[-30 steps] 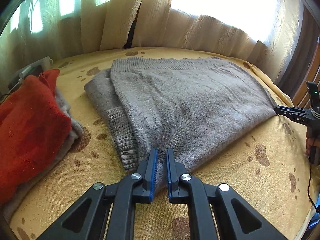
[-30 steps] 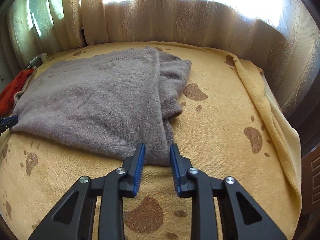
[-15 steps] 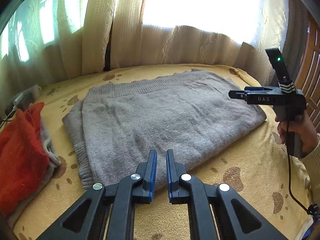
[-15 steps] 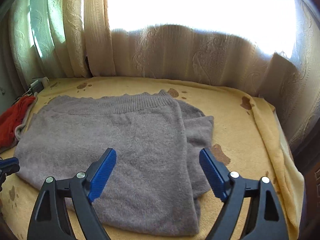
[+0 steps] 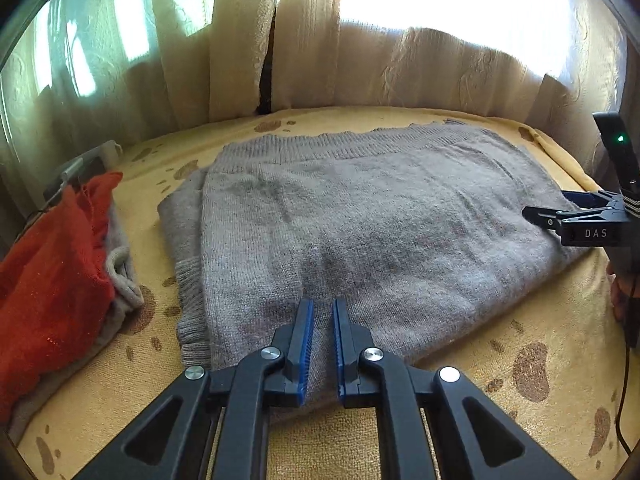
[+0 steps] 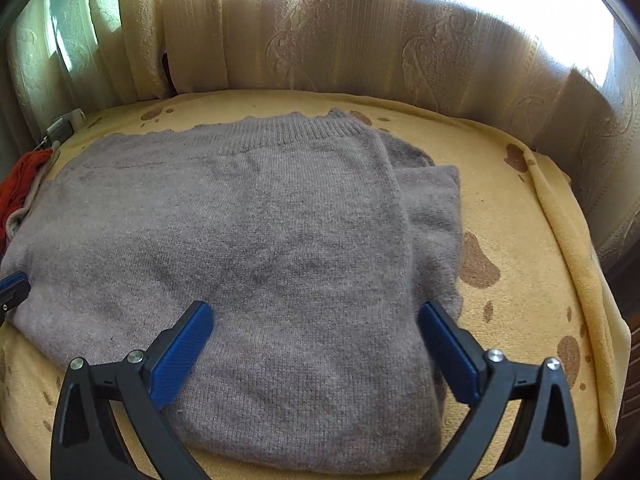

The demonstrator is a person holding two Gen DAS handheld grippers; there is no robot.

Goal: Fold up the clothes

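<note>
Your left gripper (image 5: 320, 344) has 2 black fingers with ribbed blue pads and silver screws. Your right gripper (image 6: 316, 344) matches it; seen side-on it carries white "DAS" lettering, a green light and a black cable.

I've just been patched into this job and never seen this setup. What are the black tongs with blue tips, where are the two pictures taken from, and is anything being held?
There is no robot: a person holds a hand-held gripper in each hand, each with a camera looking along its two fingers. One picture is the left wrist view, the other the right wrist view.

On the yellow spotted blanket lies a grey knitted sweater, partly folded. A red garment sits on another grey piece at the left edge.

The left gripper is nearly shut over the sweater's near edge; no cloth shows between its pads. The right gripper has just been opening and now stands wide above the sweater, gripping nothing. It also shows at the right edge of the left view.
</note>
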